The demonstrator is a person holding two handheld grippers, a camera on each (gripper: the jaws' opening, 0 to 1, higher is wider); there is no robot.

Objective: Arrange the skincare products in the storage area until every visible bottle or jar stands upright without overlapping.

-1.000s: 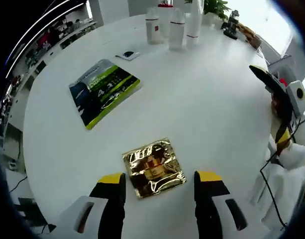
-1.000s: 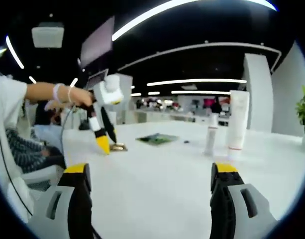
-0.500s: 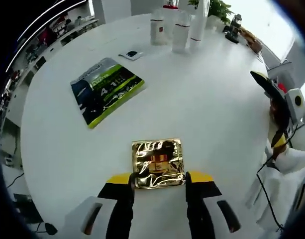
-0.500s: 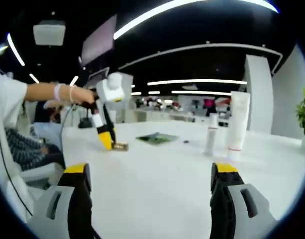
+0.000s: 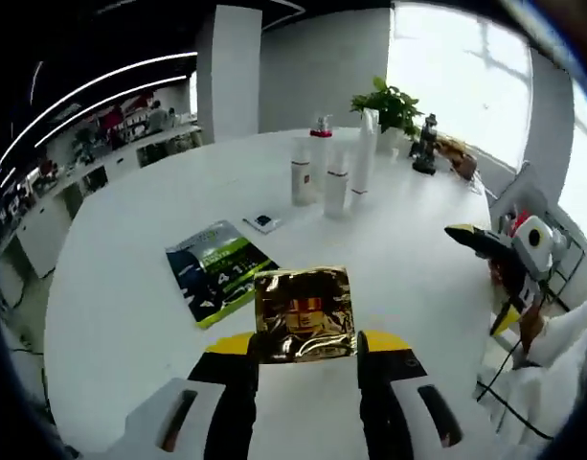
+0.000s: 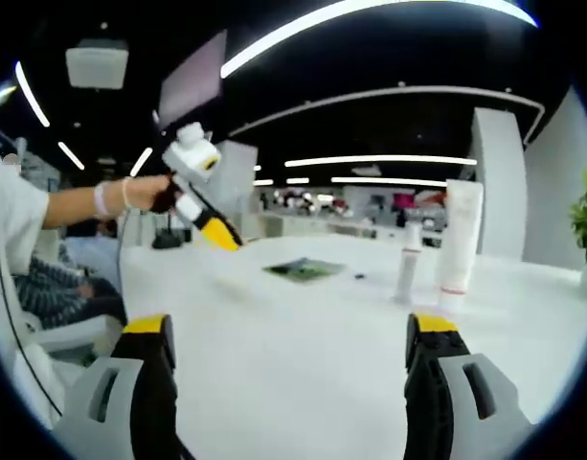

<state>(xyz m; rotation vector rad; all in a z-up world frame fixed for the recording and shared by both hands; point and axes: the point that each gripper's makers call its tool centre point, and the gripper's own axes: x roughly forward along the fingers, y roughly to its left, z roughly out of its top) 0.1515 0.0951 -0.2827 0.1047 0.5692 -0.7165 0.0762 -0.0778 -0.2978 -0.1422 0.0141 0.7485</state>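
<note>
1. The left gripper has its two jaws drawn in against a gold foil packet, pinching it by its lower edge. From the left gripper view the packet looks lifted off the white table, though the gap beneath it cannot be seen directly.

2. The packet is crinkled, shiny foil. I judge it light and soft, likely to bend or slip if pinched at one corner. A hold across the middle of an edge, as it has now, seems the safer place.

3. The right gripper stands with its jaws wide apart and nothing between them, low over the table and aimed across it.

4. Far across the table from the left gripper stands a cluster of white bottles, all upright and close together; one has a red cap. Whether any touch I cannot tell. In the right gripper view a tall white tube and a slimmer bottle stand just beside each other.

5. The bottles look like stiff, smooth plastic, so probably slippery. Take them around the body, not the cap.

6. A green and black pouch lies flat on the table beyond the packet, and a small dark item lies nearer the bottles.
</note>
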